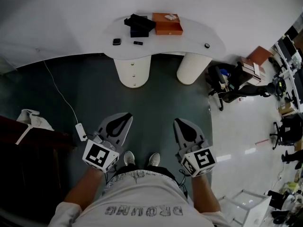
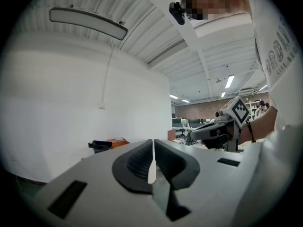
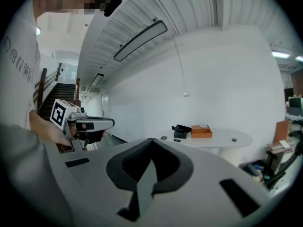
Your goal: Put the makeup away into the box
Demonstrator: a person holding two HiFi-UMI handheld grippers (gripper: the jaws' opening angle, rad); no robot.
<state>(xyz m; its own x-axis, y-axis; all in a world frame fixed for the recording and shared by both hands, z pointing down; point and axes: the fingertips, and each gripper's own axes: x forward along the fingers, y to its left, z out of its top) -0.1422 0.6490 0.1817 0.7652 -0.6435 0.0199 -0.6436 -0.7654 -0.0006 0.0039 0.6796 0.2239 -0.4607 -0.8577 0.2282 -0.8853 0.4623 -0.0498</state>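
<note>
1. Standing well back from the desk [image 1: 189, 48], I hold both tools out over the dark floor [image 1: 156, 98]. Everything the task concerns lies far ahead of their tips, beyond reach.
2. My left tool [image 1: 126, 116] has its jaws pressed together with only a hairline seam between them, and it grips nothing.
3. My right tool [image 1: 179, 121] is likewise closed tip to tip and empty.
4. I judge the task as not begun: no makeup is in either tool, and the loose pieces lie out on the desk.
5. The black box [image 1: 140, 25] sits far ahead, a little left of my left tool's line and a little right of my right tool's line. The orange box [image 1: 168, 26] is just beside it, on its right. I cannot tell which of the two is meant to take the makeup.
6. The black box looks open, with a dark lid or flap lying askew on it. The orange box is low and flat, with something pale on or in it.
7. Nearer my tools than the boxes lie a flat dark piece [image 1: 116, 41] and a slim dark piece [image 1: 138, 43]. A round dark piece [image 1: 207, 45] lies well off to the right, near the desk edge. All are too small to identify.
8. What is left, as I judge it, is walking up to the desk, picking up each piece and setting it inside the box.
</note>
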